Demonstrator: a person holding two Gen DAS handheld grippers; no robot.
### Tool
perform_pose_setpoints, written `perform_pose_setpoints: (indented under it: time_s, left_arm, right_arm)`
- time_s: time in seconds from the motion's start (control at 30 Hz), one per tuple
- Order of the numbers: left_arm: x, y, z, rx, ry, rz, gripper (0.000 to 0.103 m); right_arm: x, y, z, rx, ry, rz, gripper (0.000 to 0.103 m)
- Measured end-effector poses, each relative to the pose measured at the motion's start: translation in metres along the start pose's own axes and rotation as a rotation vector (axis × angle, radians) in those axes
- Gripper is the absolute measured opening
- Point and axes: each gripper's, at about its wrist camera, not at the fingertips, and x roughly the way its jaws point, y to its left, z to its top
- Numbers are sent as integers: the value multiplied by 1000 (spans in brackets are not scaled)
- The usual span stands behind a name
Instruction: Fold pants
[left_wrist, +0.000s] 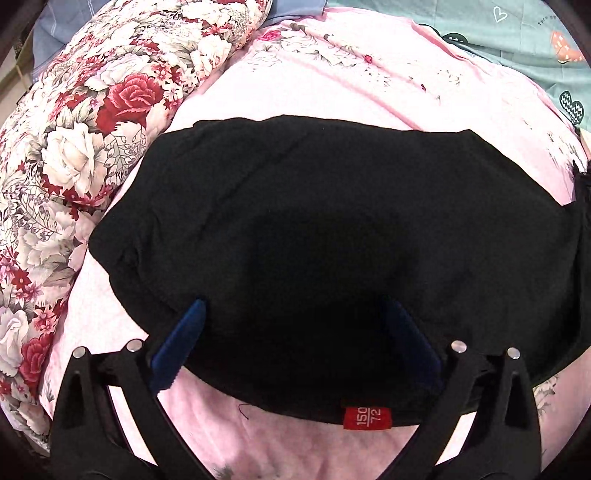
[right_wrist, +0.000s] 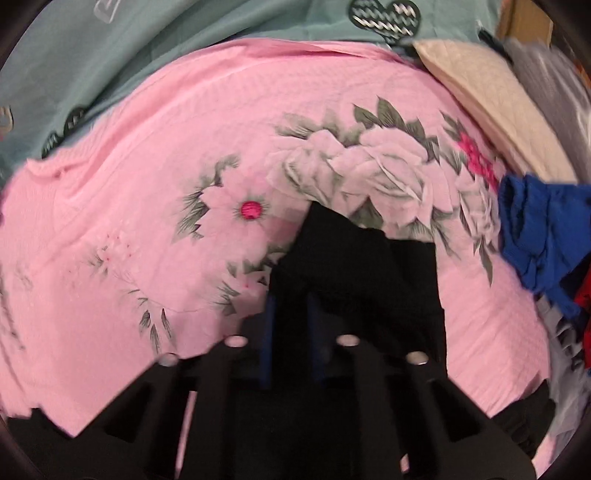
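The black pants (left_wrist: 314, 221) lie as a broad flat bundle on the pink flowered sheet (left_wrist: 332, 74). A red size label (left_wrist: 366, 418) shows at their near edge. My left gripper (left_wrist: 295, 317) stands open wide over that near edge. Its blue pads (left_wrist: 184, 339) are far apart and press on nothing. In the right wrist view, a bunched corner of the black pants (right_wrist: 343, 266) sticks up from between the two blue fingers (right_wrist: 267, 332). My right gripper (right_wrist: 291, 306) is shut on this corner, above the pink sheet (right_wrist: 147, 221).
A rolled red-and-white floral quilt (left_wrist: 74, 147) borders the pants on the left. Teal bedding with heart prints (left_wrist: 535, 44) lies beyond the sheet. At the right are a beige cushion (right_wrist: 491, 110) and a crumpled blue garment (right_wrist: 535, 229).
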Motion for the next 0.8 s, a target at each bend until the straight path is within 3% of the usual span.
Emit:
perform_pose_setpoints:
  time_s: [0.1, 0.2, 0.27, 0.37, 0.57, 0.7, 0.73, 0.8]
  left_arm:
    - [0, 0, -1, 3, -2, -2, 101]
    - [-1, 0, -2, 6, -2, 0, 101]
    - [-2, 1, -1, 3, 6, -4, 101]
    - [-1, 1, 1, 1, 19, -5, 100]
    - [-1, 0, 0, 2, 13, 8, 101]
    - [0, -1, 3, -21, 30, 18, 101]
    - [0, -1, 2, -25, 28, 22, 101]
    - [-1, -1, 0, -31, 17, 26, 101]
  right_arm:
    - [-27, -26, -4, 13, -62, 5, 7]
    - [-77, -62, -19, 69, -159, 97, 7]
    - [-114, -89, -37, 87, -234, 139, 7]
    - [-152, -128, -79, 84, -296, 122, 7]
    - [-148, -204, -165, 213, -228, 143, 7]
    - [-117, -210, -190, 210, -132, 106, 11]
    - [-111, -204, -189, 178, -115, 88, 14]
    - [-115, -198, -185, 157, -131, 67, 40]
